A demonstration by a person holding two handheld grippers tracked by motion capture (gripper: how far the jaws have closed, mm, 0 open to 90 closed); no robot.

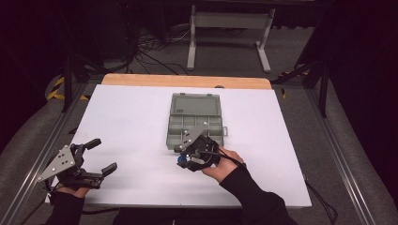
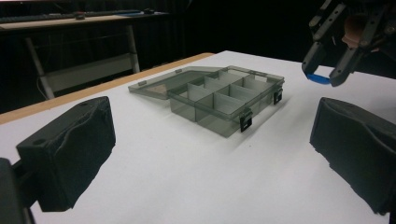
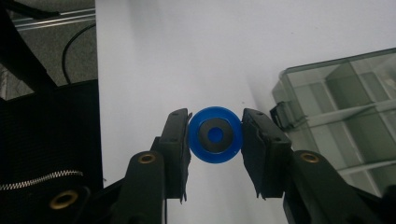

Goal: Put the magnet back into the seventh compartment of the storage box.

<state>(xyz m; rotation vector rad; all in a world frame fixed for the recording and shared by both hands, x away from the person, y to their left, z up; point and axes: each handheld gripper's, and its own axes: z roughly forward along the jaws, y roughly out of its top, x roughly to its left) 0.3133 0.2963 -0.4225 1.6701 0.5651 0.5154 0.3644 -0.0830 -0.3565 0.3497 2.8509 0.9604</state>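
- Dark floor with cables and a metal stand fills the upper part of the high view, beyond a white table (image 1: pixel 131 117) with a wooden far edge. At frame centre lies a grey compartment box (image 1: pixel 195 123) with its lid folded flat toward the top of the picture. Just below the box, the right gripper (image 1: pixel 182 158) pinches a small blue disc (image 1: pixel 180 160) clear of the table. At lower left the left gripper (image 1: pixel 99 156) rests with its jaws spread wide and nothing between them.
- Left gripper view: its two black pads (image 2: pixel 70 151) stand far apart at the left and right edges over bare white table (image 2: pixel 196 172). The open box (image 2: pixel 224 99) sits at centre. In the upper right corner the right gripper (image 2: pixel 320 77) hangs above the table, the blue disc (image 2: pixel 319 78) clamped at its tips.
- Right gripper view: at centre the jaws press on both sides of the blue disc (image 3: pixel 215 135), which has a dark ring around a blue middle. The box (image 3: pixel 341 112) lies at the right edge, and a black sleeve with a zip (image 3: pixel 42 154) at lower left.
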